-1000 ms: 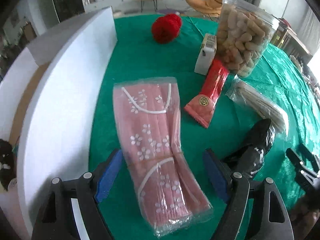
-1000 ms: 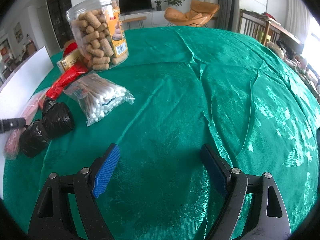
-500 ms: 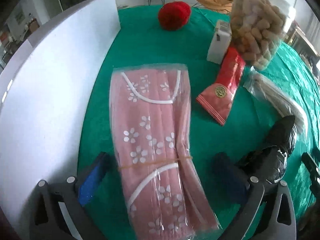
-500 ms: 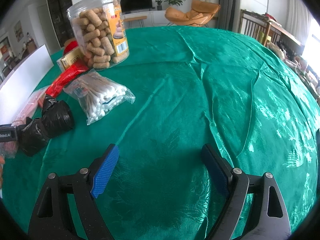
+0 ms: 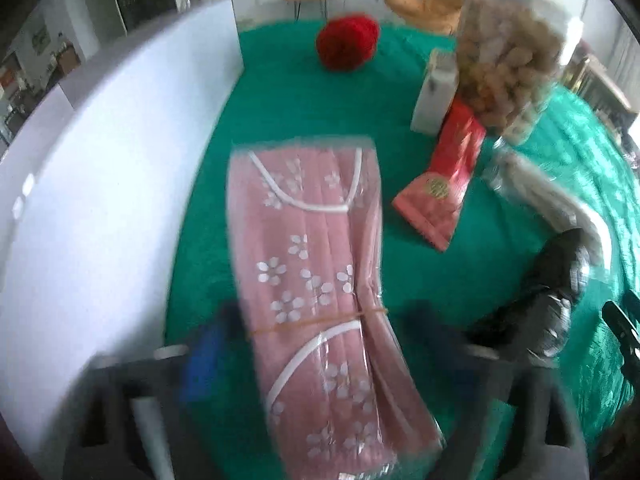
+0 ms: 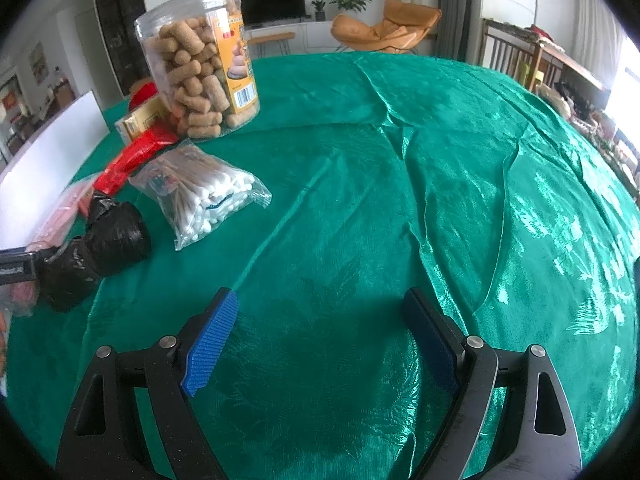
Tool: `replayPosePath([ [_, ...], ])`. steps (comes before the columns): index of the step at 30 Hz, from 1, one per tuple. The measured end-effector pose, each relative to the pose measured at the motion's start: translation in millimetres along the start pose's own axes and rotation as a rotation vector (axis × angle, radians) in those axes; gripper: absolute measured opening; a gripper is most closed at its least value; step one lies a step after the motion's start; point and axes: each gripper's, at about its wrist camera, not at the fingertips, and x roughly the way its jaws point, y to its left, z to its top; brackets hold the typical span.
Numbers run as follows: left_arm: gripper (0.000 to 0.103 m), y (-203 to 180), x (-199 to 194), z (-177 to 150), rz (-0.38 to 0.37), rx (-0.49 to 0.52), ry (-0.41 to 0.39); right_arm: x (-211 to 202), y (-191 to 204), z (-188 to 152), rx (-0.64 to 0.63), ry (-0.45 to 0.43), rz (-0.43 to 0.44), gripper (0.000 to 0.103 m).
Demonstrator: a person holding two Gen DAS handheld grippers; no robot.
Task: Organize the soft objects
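Note:
A pink flower-print pack (image 5: 312,260) in clear plastic, bound by a rubber band, lies flat on the green tablecloth (image 5: 304,112). My left gripper (image 5: 316,340) straddles its near half. The jaws are closing and motion-blurred, one pad at each long edge, and the pack does not look squeezed. A red yarn ball (image 5: 348,46) sits at the far end. A crumpled black plastic bag (image 5: 548,300) lies just right of the left gripper, also seen in the right wrist view as the black bag (image 6: 100,248). My right gripper (image 6: 324,344) stands open above bare cloth, holding nothing.
A white foam board (image 5: 100,200) walls the left side. A bag of cotton swabs (image 6: 208,192), a red packet (image 5: 444,184), a white carton (image 5: 434,96) and a snack jar (image 6: 200,76) cluster on the right. Wrinkled cloth (image 6: 440,160) spreads out before the right gripper.
The left jaws spread wider around the pink pack, then drew in toward its edges, and the view slid a little forward over it. The right gripper stayed still and open.

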Motion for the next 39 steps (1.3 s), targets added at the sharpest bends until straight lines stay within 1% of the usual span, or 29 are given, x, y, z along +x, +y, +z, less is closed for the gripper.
replayPosePath([
  [1,0.045,3.4,-3.9,-2.8,-0.005,0.002,-0.007,-2.8,-5.6,0.2,0.021,-0.004,0.047,0.087],
  [2,0.035,7.9,-6.0,-5.7,-0.044,-0.008,-0.009,-5.0,-14.1,2.9,0.066,-0.004,0.097,0.087],
  [3,0.034,12.9,-9.0,-9.8,-0.08,-0.025,-0.015,-6.5,-21.8,6.5,0.108,-0.006,0.138,0.087],
  [4,0.033,17.8,-11.2,-13.3,-0.096,-0.039,-0.02,-8.9,-28.2,15.2,0.136,-0.014,0.183,0.087],
  [5,0.031,21.2,-13.5,-17.9,-0.104,-0.042,-0.024,-10.6,-28.5,27.9,0.119,-0.016,0.191,0.087],
  [7,0.03,22.3,-15.4,-26.6,-0.118,-0.044,-0.028,-11.1,-17.0,59.5,0.024,0.002,0.179,0.087],
  [8,0.03,21.5,-18.8,-31.6,-0.127,-0.043,-0.028,-7.3,-4.4,78.9,-0.04,0.034,0.211,0.087],
  [10,0.03,19.4,-24.3,-37.6,-0.14,-0.04,-0.026,11.0,25.3,105.3,-0.154,0.151,0.273,0.086],
  [11,0.03,20.2,-27.5,-42.3,-0.15,-0.043,-0.024,26.9,47.7,115.5,-0.225,0.23,0.282,0.084],
  [13,0.03,19.2,-30.9,-45.3,-0.168,-0.054,-0.023,51.1,76.5,119.9,-0.326,0.311,0.246,0.084],
  [15,0.03,21.3,-35.5,-49.5,-0.175,-0.061,-0.022,71.5,96.0,118.9,-0.399,0.359,0.19,0.083],
  [16,0.03,24.1,-38.4,-51.5,-0.187,-0.071,-0.023,77.8,98.7,117.7,-0.409,0.391,0.172,0.073],
  [17,0.03,24.5,-41.4,-52.7,-0.202,-0.073,-0.027,81.3,98.6,116.4,-0.416,0.409,0.146,0.057],
  [18,0.03,23.9,-46.1,-54.6,-0.208,-0.069,-0.032,81.0,96.5,115.5,-0.417,0.411,0.135,0.041],
  [19,0.03,22.5,-49.9,-55.5,-0.208,-0.063,-0.043,78.4,91.9,115.4,-0.403,0.407,0.13,0.035],
  [21,0.03,22.0,-61.3,-58.3,-0.232,-0.058,-0.066,69.6,75.7,115.8,-0.361,0.391,0.082,0.031],
  [22,0.03,22.2,-66.5,-58.7,-0.247,-0.062,-0.075,63.0,65.5,116.4,-0.324,0.373,0.074,0.031],
  [24,0.03,20.3,-75.7,-57.5,-0.277,-0.07,-0.098,42.5,41.3,117.1,-0.22,0.328,0.106,0.031],
  [26,0.03,18.7,-84.7,-55.9,-0.297,-0.067,-0.116,25.4,26.7,115.1,-0.157,0.294,0.124,0.031],
  [28,0.03,17.7,-92.6,-54.7,-0.309,-0.06,-0.129,10.4,17.3,112.0,-0.107,0.275,0.151,0.031],
  [30,0.03,18.1,-102.2,-52.0,-0.328,-0.068,-0.144,-3.1,15.9,111.8,-0.078,0.258,0.189,0.031],
  [33,0.03,32.0,-125.6,-47.1,-0.367,-0.102,-0.183,-24.9,37.0,119.9,-0.054,0.234,0.276,0.031],
  [35,0.03,50.6,-147.1,-43.0,-0.365,-0.121,-0.226,-43.3,65.6,125.5,-0.053,0.21,0.357,0.031],
  [36,0.03,60.5,-155.8,-41.3,-0.352,-0.129,-0.244,-57.7,75.3,124.3,-0.057,0.198,0.396,0.031],
  [39,0.03,105.3,-182.9,-35.5,-0.271,-0.162,-0.297,-86.2,137.6,133.4,-0.085,0.163,0.543,0.031],
])
